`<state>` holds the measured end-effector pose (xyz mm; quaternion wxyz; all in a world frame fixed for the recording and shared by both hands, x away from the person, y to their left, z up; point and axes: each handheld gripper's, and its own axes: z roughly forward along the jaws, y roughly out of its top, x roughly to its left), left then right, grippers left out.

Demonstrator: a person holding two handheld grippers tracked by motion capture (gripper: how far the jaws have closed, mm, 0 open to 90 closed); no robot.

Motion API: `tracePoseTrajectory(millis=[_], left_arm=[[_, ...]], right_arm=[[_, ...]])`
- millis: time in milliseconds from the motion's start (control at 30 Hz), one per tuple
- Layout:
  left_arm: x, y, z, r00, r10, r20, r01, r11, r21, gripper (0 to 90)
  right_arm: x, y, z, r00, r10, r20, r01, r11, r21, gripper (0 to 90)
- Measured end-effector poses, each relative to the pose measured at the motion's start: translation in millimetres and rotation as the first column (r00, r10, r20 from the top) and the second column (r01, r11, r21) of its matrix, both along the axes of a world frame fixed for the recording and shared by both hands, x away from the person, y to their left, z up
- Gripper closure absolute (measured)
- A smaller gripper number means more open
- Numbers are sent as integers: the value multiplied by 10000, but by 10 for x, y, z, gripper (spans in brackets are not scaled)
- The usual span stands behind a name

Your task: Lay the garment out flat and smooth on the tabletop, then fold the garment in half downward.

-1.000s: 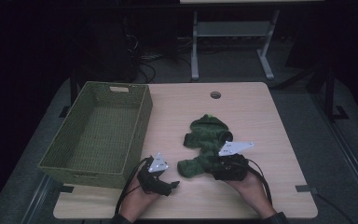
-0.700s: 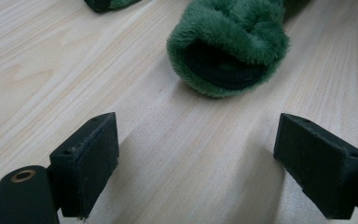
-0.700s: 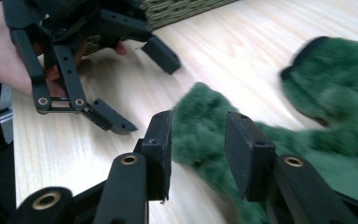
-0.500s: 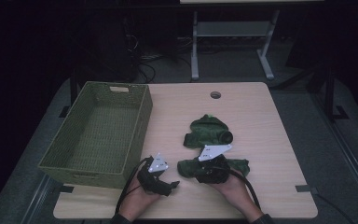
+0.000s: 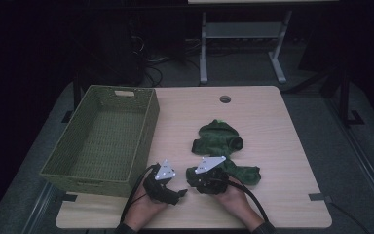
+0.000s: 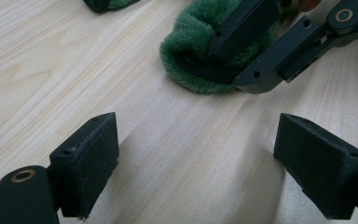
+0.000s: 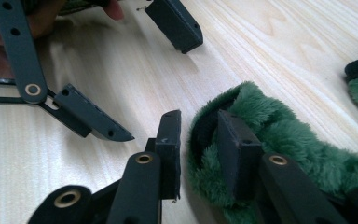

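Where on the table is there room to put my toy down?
Bare wood lies behind the fuzzy green garment, around the round table hole, and along the right edge. The woven green basket is empty too. The near edge is crowded.

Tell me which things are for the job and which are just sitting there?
For the job: fleece, right hand-held gripper with its jaws around the fleece's edge, left hand-held gripper, basket.
Just there: table, frame, cables.

A green woven basket (image 5: 102, 141) stands at the left side of the pale wooden table (image 5: 282, 146).
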<state>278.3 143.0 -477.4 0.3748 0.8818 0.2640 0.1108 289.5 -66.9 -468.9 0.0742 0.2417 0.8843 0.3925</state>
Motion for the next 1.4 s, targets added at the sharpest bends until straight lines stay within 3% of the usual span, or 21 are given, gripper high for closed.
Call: tracePoseTrajectory(millis=[133,200,300,500,533,700,867,967,1000,1167,1400], left_arm=[[3,2,0,10000,-39,33,39,10000,19,133],[3,2,0,10000,-40,33,40,10000,25,133],[3,2,1,10000,-41,31,41,10000,28,133],[5,3,1,10000,-49,23,49,10000,28,133],[5,4,1,10000,-57,24,57,10000,27,133],[1,2,-1,10000,-24,-19,24,10000,-10,133],[1,1,-1,10000,-23,-19,23,10000,-25,133],[1,1,-1,10000,-19,-22,19,10000,-25,133],[1,1,0,10000,-22,-23,21,10000,-22,133],[1,1,0,10000,-20,-22,20,10000,-13,133],[4,3,1,10000,-40,11,40,10000,15,133]], right_arm=[[-36,17,-14,9993,-121,366,128,9997,-204,743],[-86,45,-39,9956,-301,884,333,9988,-350,801],[-99,56,-42,9941,-322,1034,373,9982,-479,830],[-79,15,9,9981,-170,592,183,9996,-202,862],[-73,-14,45,9991,-151,396,147,9998,98,862],[-72,-91,146,9994,-175,312,153,9975,690,862],[-74,-250,325,9985,-382,388,320,9880,1514,859],[-64,-320,376,9975,-532,468,445,9844,1700,858],[-48,-392,404,9969,-674,411,582,9793,1936,858],[-26,-516,433,9946,-919,473,804,9756,2045,857],[19,-785,454,9856,-1644,408,1519,9645,2159,857]])
